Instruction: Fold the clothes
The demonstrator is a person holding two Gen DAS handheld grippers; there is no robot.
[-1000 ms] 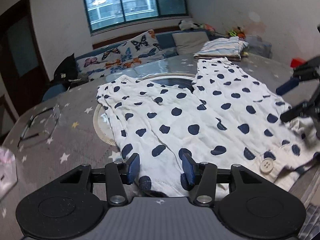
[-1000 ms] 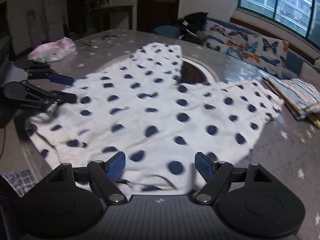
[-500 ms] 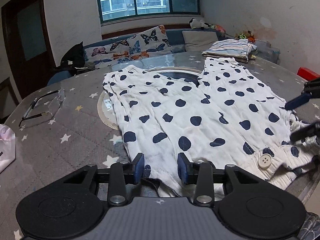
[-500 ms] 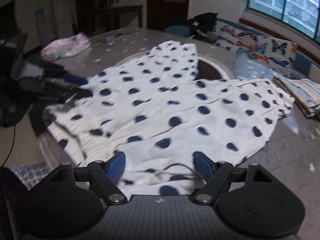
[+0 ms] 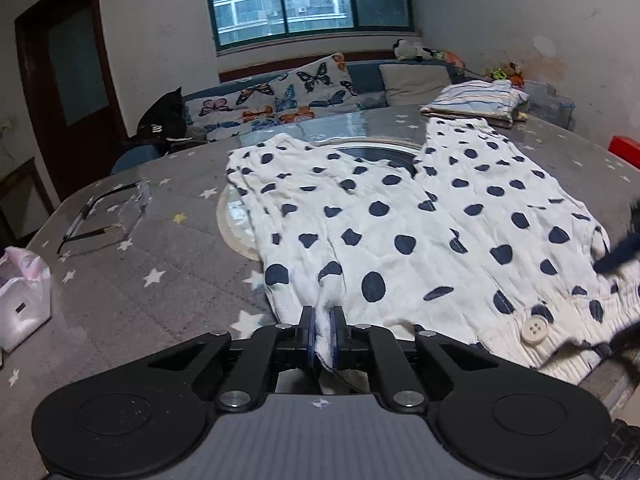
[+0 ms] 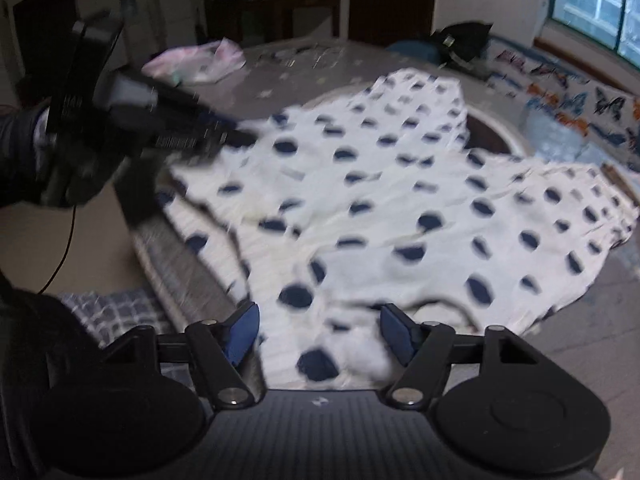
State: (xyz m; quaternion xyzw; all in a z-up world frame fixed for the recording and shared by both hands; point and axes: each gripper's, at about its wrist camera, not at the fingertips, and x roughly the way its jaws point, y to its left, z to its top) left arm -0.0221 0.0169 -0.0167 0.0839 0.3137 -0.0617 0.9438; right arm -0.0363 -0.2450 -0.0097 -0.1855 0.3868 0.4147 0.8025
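Observation:
White trousers with navy dots lie spread flat on the grey star-print table, legs pointing away and a white button at the waistband. My left gripper is shut on a pinch of the waistband edge at the near left. In the right wrist view the trousers are blurred, and my right gripper stands open over their near edge, with fabric between its spread fingers. The left gripper shows there at the upper left, held by a dark-gloved hand.
Glasses and a pink-white bag lie on the left of the table. Folded striped clothes sit at the far right, with a red object beyond. A round glass inset lies under the trousers. A butterfly-print sofa stands behind the table.
My left gripper's jaws went from open to shut on the waistband edge. My right gripper came lower and closer over the trousers and stayed open.

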